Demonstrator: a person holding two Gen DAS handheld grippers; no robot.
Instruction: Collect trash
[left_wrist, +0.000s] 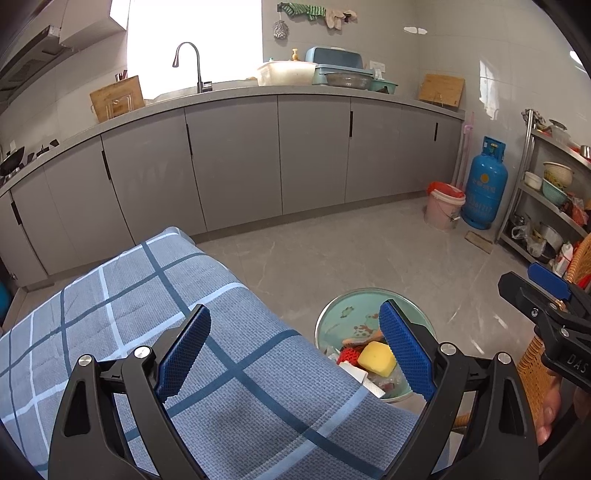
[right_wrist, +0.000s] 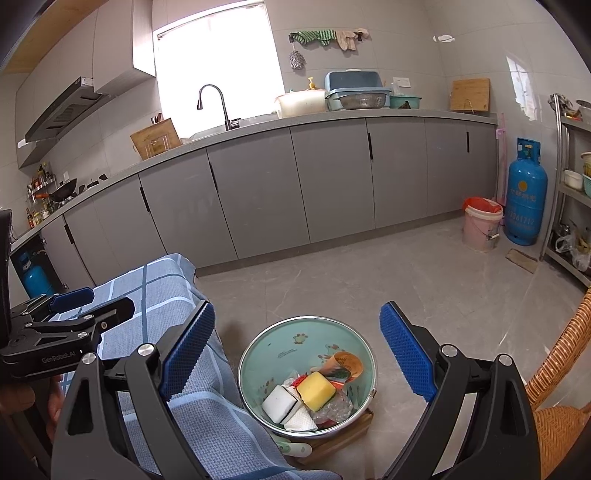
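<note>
The left gripper (left_wrist: 295, 347) stands wide apart with nothing between its fingers (left_wrist: 184, 354), which are black angular arms faced with blue, finely knurled rubber pads. It hangs above a table draped in a blue-grey waffle-weave cloth (left_wrist: 147, 314) crossed by dark and pale stripes, with its right finger out past the cloth's edge over the bin. The right gripper (right_wrist: 297, 347) is built the same way and is likewise spread wide and empty, its pads (right_wrist: 406, 354) framing the bin from above.

The trash bin (right_wrist: 258, 354) is a round pail with a metal rim and a pale green inner wall printed with cartoon frogs. It sits on the floor just beside the table, touching the hanging cloth on its left. Inside lie a yellow sponge (right_wrist: 316, 390), blocky and porous, on top of the heap, a white block (right_wrist: 279, 404) beside it, a crumpled white paper towel (right_wrist: 301, 422), some clear crinkled plastic (right_wrist: 336, 408) and an orange paper cone (right_wrist: 347, 363). In the left wrist view the sponge (left_wrist: 376, 359) and a red mesh piece (left_wrist: 351, 356) show against the near wall.

Each gripper appears in the other's view at the frame edge, level and pointing toward the cabinets (right_wrist: 332, 177). A woven rattan chair (right_wrist: 561, 354) stands right of the bin on the grey marbled tile floor (right_wrist: 369, 273).
</note>
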